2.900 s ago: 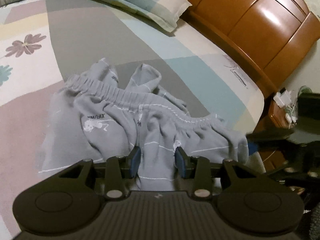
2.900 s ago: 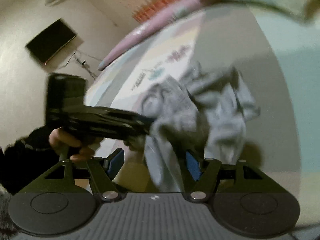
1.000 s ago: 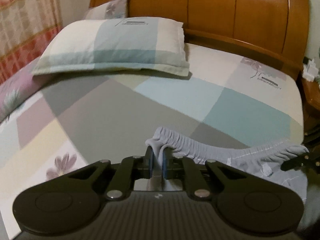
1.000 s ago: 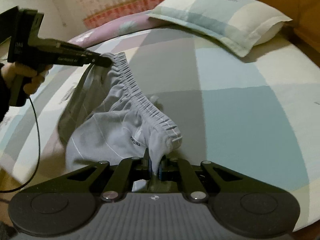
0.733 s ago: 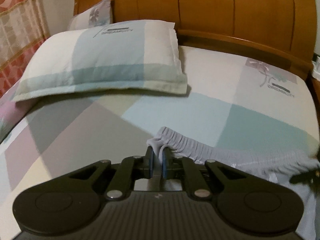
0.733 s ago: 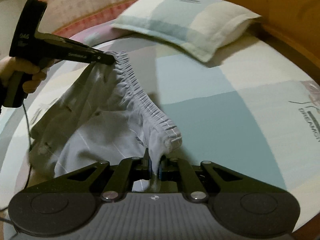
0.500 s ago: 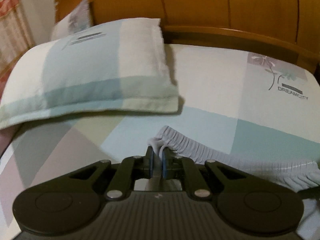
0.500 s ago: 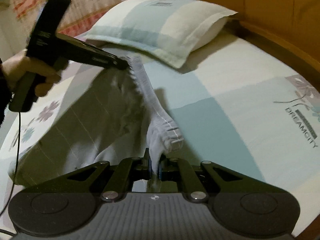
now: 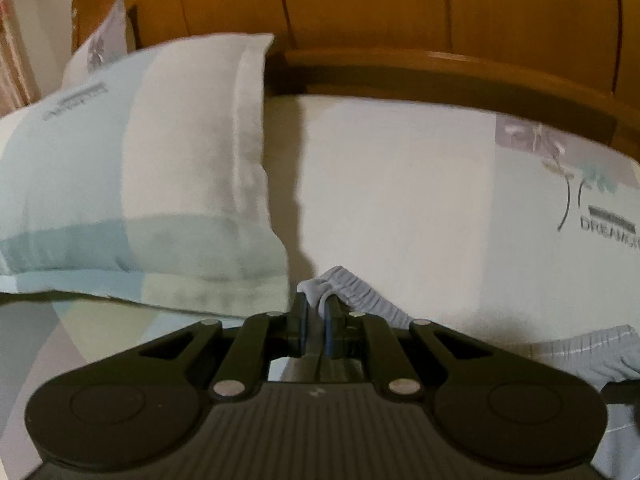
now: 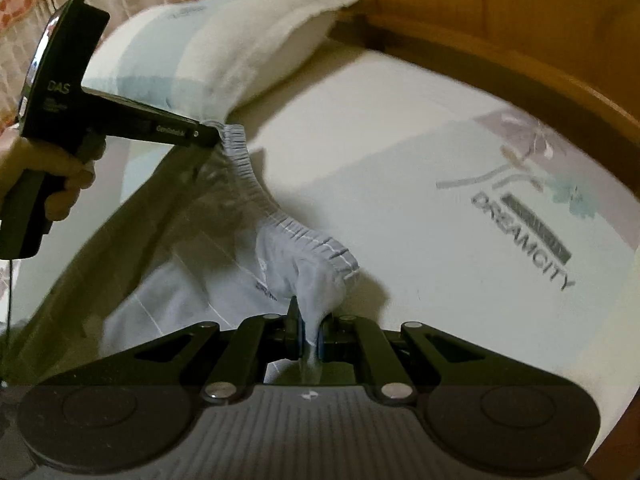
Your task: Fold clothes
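Grey elastic-waist shorts (image 10: 224,264), soft and limp, sag between left tongs (image 10: 218,136) and right tongs (image 10: 310,334), each pinching a waistband (image 9: 352,292) corner.

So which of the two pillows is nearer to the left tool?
The big blue-and-white checked pillow, just left of the left tool; the small floral pillow stands behind it by the headboard.

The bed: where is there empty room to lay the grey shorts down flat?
The widest bare patch of the bed is the pale sheet between the pillow, the wooden headboard and the printed lettering. It is crowded at the pillow's edge, where the left gripper holds the shorts; the right gripper pinches the other end.
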Action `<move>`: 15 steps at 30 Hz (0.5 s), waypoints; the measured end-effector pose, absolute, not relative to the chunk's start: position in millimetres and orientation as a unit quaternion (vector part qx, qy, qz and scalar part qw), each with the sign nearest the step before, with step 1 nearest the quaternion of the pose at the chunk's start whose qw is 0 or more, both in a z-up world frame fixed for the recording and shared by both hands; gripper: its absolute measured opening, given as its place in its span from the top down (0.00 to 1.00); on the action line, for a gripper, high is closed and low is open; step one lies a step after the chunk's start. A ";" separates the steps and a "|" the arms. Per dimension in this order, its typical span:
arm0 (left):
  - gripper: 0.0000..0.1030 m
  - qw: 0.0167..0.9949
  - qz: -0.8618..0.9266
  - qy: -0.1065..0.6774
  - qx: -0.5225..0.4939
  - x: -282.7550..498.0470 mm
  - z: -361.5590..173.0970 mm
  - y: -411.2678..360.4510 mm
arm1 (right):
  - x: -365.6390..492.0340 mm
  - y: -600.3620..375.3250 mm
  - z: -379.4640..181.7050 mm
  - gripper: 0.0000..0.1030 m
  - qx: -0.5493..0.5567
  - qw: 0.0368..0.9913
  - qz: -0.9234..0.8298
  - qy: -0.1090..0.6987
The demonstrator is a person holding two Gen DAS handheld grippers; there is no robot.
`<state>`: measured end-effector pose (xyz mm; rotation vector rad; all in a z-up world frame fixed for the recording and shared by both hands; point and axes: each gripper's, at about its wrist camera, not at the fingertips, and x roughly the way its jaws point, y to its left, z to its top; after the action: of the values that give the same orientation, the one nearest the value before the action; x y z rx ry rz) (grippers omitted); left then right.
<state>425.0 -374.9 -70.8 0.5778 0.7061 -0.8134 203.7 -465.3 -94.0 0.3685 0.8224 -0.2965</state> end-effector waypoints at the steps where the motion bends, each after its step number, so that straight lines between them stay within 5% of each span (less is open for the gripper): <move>1: 0.89 0.818 -0.381 0.334 0.272 424.0 -74.6 -374.6 | 204.6 -465.5 -98.1 0.92 0.180 0.888 -0.143 0.399; 11: 0.77 0.809 -0.387 0.346 0.275 402.3 -61.7 -337.3 | 196.4 -470.0 -104.3 0.82 0.214 0.886 -0.132 0.389; 13: 0.75 0.806 -0.389 0.348 0.279 391.1 -55.3 -322.4 | 198.1 -469.8 -104.3 0.68 0.215 0.889 -0.121 0.386; 15: 0.75 0.801 -0.390 0.353 0.285 378.2 -48.6 -306.7 | 199.8 -469.8 -104.6 0.34 0.228 0.893 -0.093 0.377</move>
<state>378.2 -306.7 -48.6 0.6102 0.7573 -0.8364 199.8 -469.8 -104.6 0.4723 0.7814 -0.1928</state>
